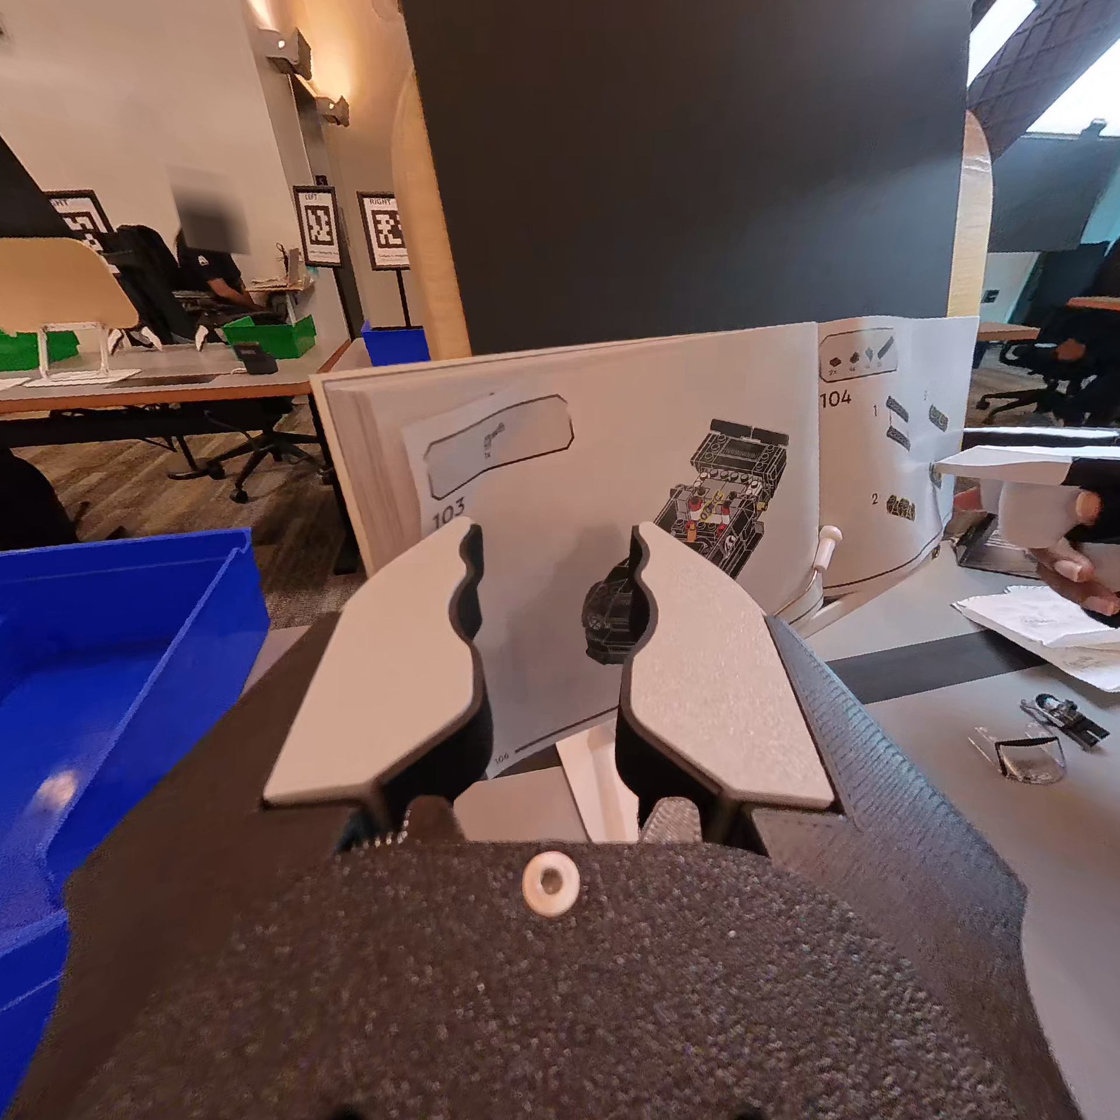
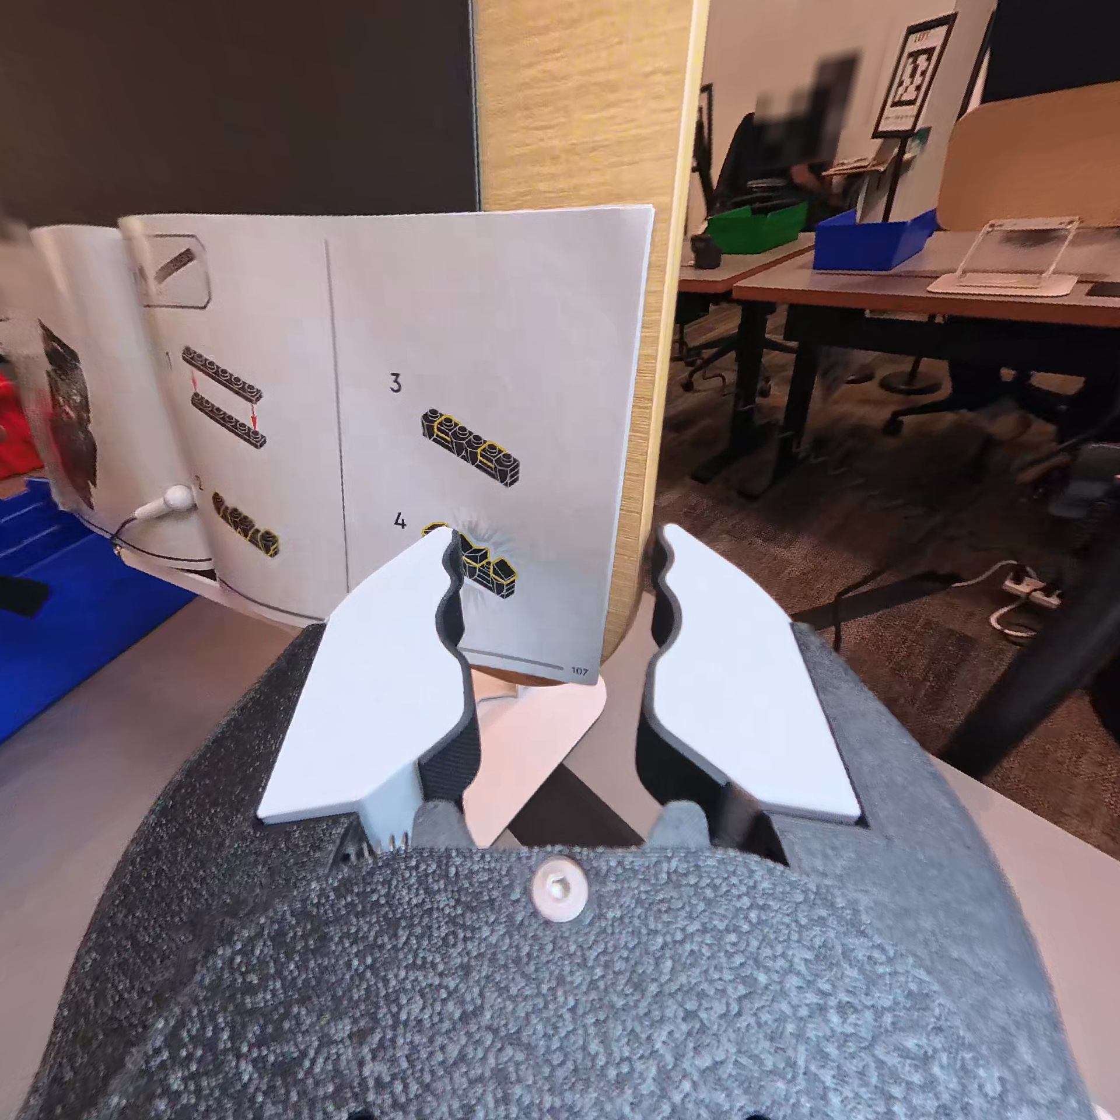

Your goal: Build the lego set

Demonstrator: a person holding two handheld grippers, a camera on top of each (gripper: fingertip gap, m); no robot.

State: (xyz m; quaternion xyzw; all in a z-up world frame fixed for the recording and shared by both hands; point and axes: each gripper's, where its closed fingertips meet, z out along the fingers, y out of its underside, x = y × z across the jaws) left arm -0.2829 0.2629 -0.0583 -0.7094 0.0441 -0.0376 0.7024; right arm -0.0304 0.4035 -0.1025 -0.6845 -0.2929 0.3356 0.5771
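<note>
left gripper (image 1: 556, 533) body: black plastic with a coarse pebbled grain, broad and rounded, filling the lower part of the left wrist view
left gripper fingers (image 1: 388, 673): two flat pale grey plates with wavy inner edges, black beneath
left gripper screw (image 1: 550, 880): white round fastener, just behind the finger roots, centred on the body
right gripper (image 2: 554, 533) body: dark grey-black, same pebbled grain
right gripper fingers (image 2: 745, 697): white plates, scalloped inner edges, black undersides
right gripper screw (image 2: 559, 890): silver hex-socket head, centred behind the finger roots
hand (image 1: 1073, 545): black glove or sleeve edge visible, beside the right gripper's white housing
</note>
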